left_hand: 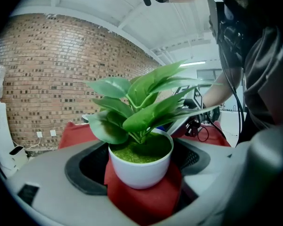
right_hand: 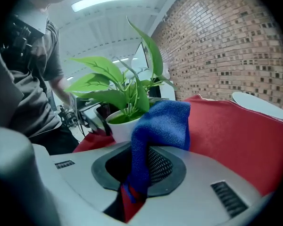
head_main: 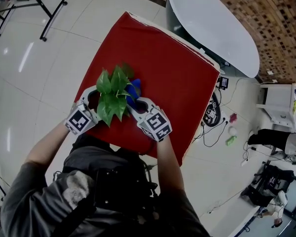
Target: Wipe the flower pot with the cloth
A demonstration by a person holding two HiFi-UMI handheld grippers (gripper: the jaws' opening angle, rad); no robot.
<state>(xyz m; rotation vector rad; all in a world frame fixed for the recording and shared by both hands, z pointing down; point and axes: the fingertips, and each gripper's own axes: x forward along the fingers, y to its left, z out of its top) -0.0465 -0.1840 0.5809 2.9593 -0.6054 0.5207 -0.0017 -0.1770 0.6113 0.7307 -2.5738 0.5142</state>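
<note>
A white flower pot (left_hand: 140, 171) with a green leafy plant (head_main: 113, 94) stands near the front edge of the red table (head_main: 172, 58). In the head view the leaves hide the pot. My left gripper (head_main: 92, 101) reaches in from the left, its wide jaws closed against both sides of the pot. My right gripper (head_main: 138, 102) comes from the right and is shut on a blue cloth (right_hand: 155, 131). The cloth rises out of the jaws and folds over towards the pot (right_hand: 119, 126), close beside its rim. I cannot tell whether cloth and pot touch.
A white oval table (head_main: 212, 23) stands behind the red one, in front of a brick wall. Cables and small items (head_main: 214, 112) lie on the floor to the right. A black stand (head_main: 44, 14) is at the far left. The person's body is close behind the table's front edge.
</note>
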